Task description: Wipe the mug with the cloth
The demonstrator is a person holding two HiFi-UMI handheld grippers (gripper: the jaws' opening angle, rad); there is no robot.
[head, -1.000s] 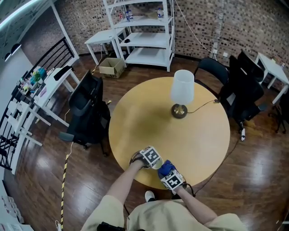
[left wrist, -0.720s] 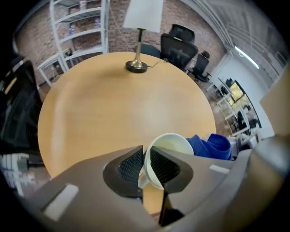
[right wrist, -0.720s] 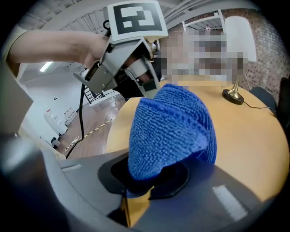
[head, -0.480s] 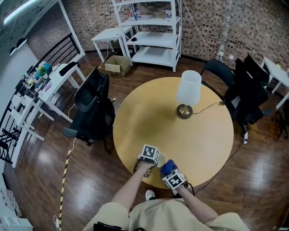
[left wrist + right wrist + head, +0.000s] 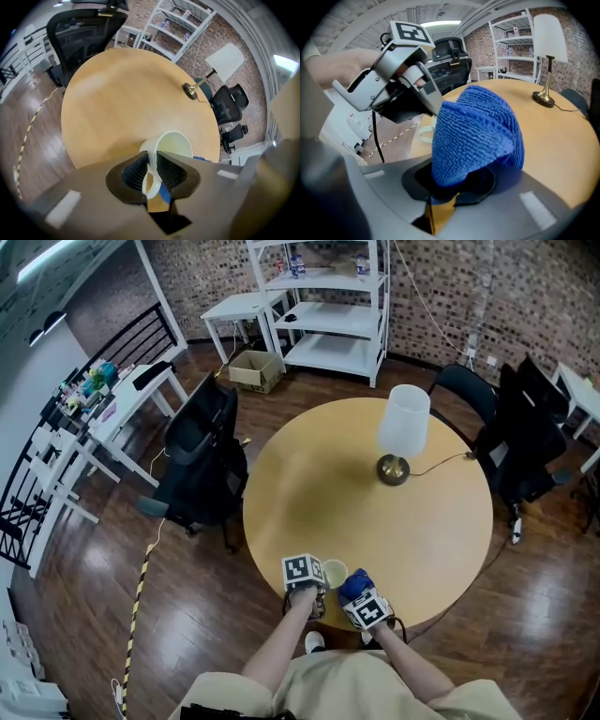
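Observation:
A pale cream mug [image 5: 174, 144] sits between the ribbed pads of my left gripper [image 5: 151, 171], which grips it where wall and handle meet; the jaws have just been opening a little, with the mug still pinched. In the head view the mug [image 5: 334, 573] shows its mouth at the near edge of the round table [image 5: 375, 512], beside the left gripper [image 5: 311, 589]. My right gripper [image 5: 454, 187] is shut on a bunched blue cloth [image 5: 476, 131], held just right of the mug. The cloth [image 5: 354, 585] is close to the mug, contact unclear.
A white-shaded lamp [image 5: 403, 427] with a brass base and cord stands on the table's far right. Black office chairs [image 5: 202, 460] stand left of the table and others [image 5: 525, 442] to the right. White shelving [image 5: 333, 306] is at the back.
The left gripper has rolled and shifted slightly toward the table's near edge, turning the mug so its mouth now shows. The right gripper with the cloth has stayed put.

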